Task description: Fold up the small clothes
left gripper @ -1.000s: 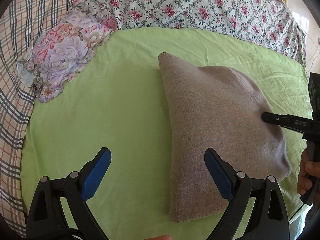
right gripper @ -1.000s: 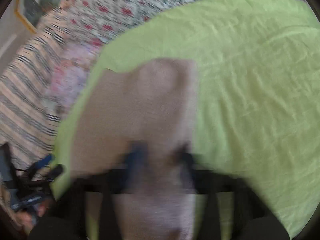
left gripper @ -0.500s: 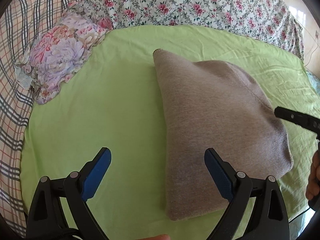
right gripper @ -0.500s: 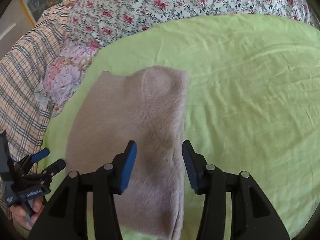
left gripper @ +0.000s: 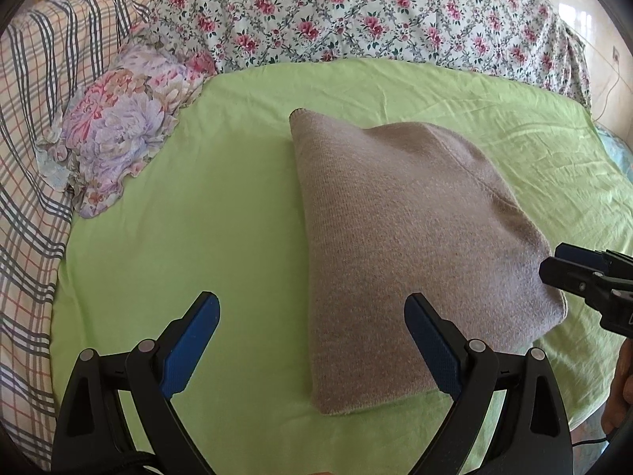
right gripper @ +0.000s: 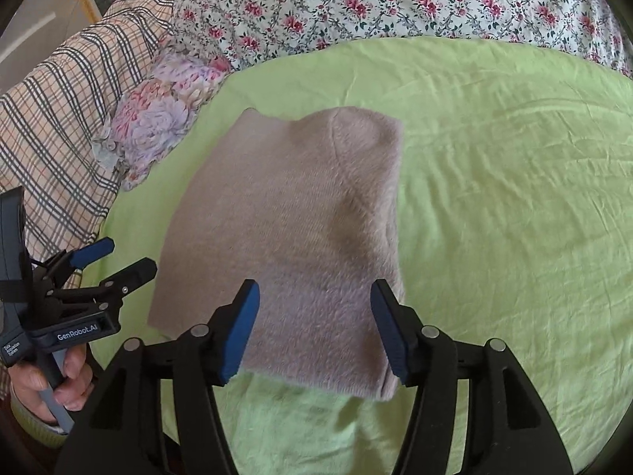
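Observation:
A folded taupe knit garment [left gripper: 395,237] lies flat on the green sheet [left gripper: 198,217]. My left gripper [left gripper: 310,304] is open and hovers over the garment's near left edge, with nothing between its blue pads. In the right wrist view the same garment [right gripper: 300,217] lies below my right gripper [right gripper: 315,289]. Its jaws are opening, and the pads stand apart above the near edge without pressing the fabric. The right gripper's tips [left gripper: 554,261] show just off the garment's right corner. The left gripper [right gripper: 122,257] sits at the garment's left, held by a hand [right gripper: 47,388].
A floral quilt [left gripper: 356,12] runs along the far side of the bed. A flowered pillow [left gripper: 118,126] and a plaid blanket [left gripper: 31,198] lie at the left. The green sheet [right gripper: 494,198] stretches bare to the right of the garment.
My right gripper let go of the garment, its jaws widened, and it drew back off the fabric's right side. The garment settled flat. The left gripper stayed open.

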Action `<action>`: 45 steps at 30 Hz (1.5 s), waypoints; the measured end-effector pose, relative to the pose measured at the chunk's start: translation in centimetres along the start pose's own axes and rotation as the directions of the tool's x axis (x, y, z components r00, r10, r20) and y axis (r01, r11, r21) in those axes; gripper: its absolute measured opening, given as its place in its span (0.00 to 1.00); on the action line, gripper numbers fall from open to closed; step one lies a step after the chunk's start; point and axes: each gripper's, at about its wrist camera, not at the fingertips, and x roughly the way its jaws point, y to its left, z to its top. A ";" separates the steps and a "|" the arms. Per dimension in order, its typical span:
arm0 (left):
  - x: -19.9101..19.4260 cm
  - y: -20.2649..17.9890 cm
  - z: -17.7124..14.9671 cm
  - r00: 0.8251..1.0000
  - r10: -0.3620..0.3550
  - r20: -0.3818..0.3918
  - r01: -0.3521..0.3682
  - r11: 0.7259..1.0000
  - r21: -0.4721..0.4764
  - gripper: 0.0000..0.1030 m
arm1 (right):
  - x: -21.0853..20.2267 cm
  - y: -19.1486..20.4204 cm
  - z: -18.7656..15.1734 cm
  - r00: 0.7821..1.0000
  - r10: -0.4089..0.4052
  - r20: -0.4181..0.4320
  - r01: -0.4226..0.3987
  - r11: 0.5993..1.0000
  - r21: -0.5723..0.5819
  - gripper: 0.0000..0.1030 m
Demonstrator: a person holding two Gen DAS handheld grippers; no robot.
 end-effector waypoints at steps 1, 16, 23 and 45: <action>0.0 0.0 0.0 1.000 0.000 0.002 0.000 1.000 0.001 0.92 | 0.0 0.1 -0.1 1.000 0.000 -0.001 0.000 1.000 -0.003 0.61; -0.6 0.3 -1.2 1.000 0.001 -0.012 -0.002 1.000 -0.014 0.93 | -0.8 1.2 -1.9 1.000 0.001 -0.016 -0.001 1.000 -0.031 0.74; -0.9 0.1 -1.5 1.000 0.002 -0.012 -0.002 1.000 -0.013 0.93 | -1.0 2.2 -2.9 1.000 0.007 -0.022 -0.008 0.998 -0.061 0.84; -0.3 0.2 -2.2 0.999 -0.001 -0.037 0.001 1.000 -0.005 0.94 | 0.1 3.4 -2.6 0.999 -0.008 -0.044 0.002 0.991 -0.134 0.94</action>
